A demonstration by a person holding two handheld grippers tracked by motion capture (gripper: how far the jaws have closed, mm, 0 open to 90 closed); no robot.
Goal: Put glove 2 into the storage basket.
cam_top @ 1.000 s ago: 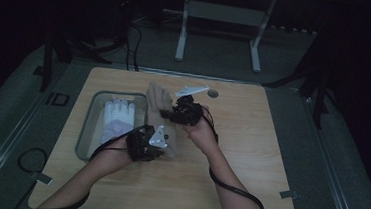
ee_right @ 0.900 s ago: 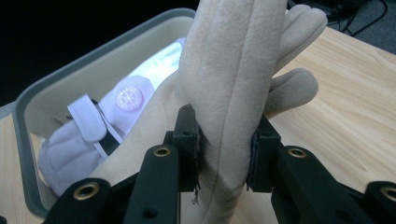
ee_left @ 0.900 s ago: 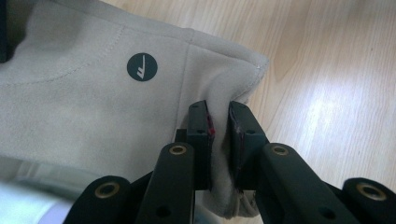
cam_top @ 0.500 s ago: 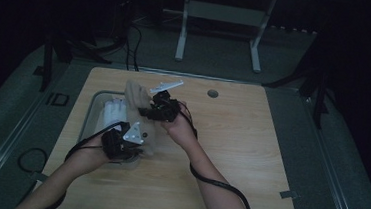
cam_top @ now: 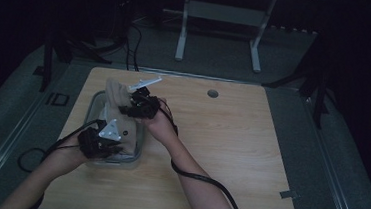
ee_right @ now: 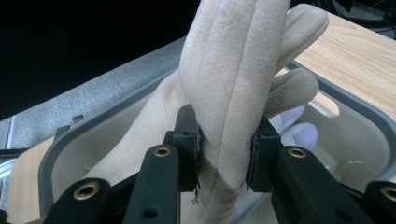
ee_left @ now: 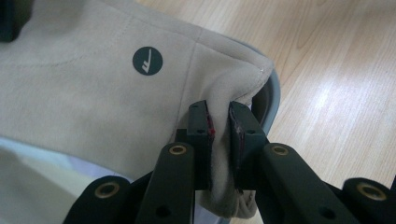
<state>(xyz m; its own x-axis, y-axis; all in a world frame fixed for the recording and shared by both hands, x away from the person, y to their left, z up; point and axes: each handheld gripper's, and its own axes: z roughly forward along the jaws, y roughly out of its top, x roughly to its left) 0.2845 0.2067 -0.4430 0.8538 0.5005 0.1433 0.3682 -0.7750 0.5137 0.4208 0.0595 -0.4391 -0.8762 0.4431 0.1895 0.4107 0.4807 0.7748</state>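
Both claws have carried the beige glove (cam_top: 119,110) leftward over the grey bin (cam_top: 139,150), left claw (ee_left: 219,140) and right claw (ee_right: 224,154) each clamped on it.

High view: fixed overhead cam, faces fwd/down over whole table (cam_top: 230,153). Left gripper view: v. close, along its jaws, onto beige glove (ee_left: 93,93) cuff & bin (ee_left: 273,100) rim. Right gripper view: close on glove fingers. All three share glove + bin.
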